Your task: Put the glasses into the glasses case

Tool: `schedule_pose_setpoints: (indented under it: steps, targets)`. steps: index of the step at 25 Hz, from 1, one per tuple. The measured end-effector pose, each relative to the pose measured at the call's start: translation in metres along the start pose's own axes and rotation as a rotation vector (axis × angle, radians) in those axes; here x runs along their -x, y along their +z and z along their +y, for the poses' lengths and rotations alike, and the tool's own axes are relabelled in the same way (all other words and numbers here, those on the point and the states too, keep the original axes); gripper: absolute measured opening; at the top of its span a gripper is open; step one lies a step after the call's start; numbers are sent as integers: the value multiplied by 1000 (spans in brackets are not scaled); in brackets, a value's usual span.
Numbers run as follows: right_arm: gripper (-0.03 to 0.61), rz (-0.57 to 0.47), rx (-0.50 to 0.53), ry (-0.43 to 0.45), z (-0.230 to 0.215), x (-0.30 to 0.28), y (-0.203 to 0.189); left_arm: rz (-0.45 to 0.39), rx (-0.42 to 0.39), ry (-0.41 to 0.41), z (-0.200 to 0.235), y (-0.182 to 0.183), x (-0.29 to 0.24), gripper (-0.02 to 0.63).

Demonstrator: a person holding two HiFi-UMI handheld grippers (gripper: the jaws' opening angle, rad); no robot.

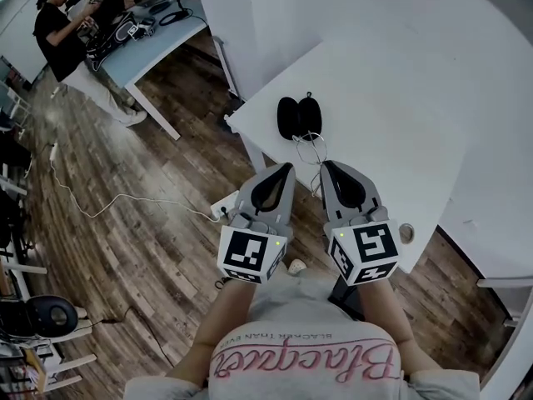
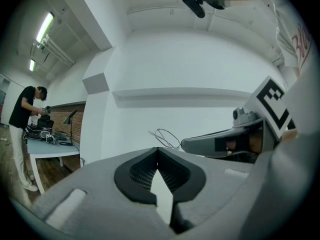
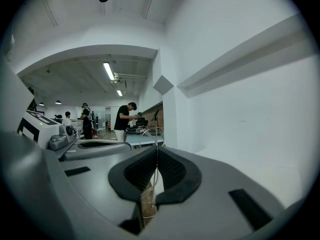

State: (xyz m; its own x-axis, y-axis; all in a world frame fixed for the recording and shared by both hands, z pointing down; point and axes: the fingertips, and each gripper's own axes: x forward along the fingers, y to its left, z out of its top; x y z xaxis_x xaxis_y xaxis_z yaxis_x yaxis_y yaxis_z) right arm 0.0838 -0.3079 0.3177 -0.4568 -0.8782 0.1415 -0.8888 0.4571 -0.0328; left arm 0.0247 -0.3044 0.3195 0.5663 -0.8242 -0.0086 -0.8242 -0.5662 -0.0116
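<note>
Pinching the glasses point(image 1: 310, 146) by a thin wire arm with the right gripper point(image 1: 327, 167), jaws closed on it, at the near edge of the white table point(image 1: 400, 98), mid-frame in the head view. Holding the left gripper point(image 1: 287, 167) just beside, jaws together, empty. Pointing both toward the black glasses case point(image 1: 298, 117) just above the glasses.

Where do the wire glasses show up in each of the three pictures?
Head view: glasses at upper centre, just below the black case.
Left gripper view: glasses at centre, just above the jaws.
Right gripper view: glasses as thin loops above the jaws.
Shared landmark: the person standing in the background.
</note>
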Motion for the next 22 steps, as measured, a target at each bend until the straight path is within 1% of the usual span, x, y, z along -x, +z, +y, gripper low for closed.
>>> schedule_pose_setpoints:
  steps: [4,7,14,17,22]
  targets:
    - [12,21,-17,1,-9,-26,-6,14,18,21,22,-9,-16,3]
    - [14,39,-29,-5,-18,-48,-10,28,27,22,39,-15,-33,3]
    - [12,68,-89,-68,-59,-108,-15,61,21,9,84,-30,-89,3]
    - [12,103,-124,-81,-76,-136,-24,83,6,-8,99,-38,-118,3]
    - [14,169,-177,-102,-101,-177,-43,121,30,-31,122,-53,-161,3]
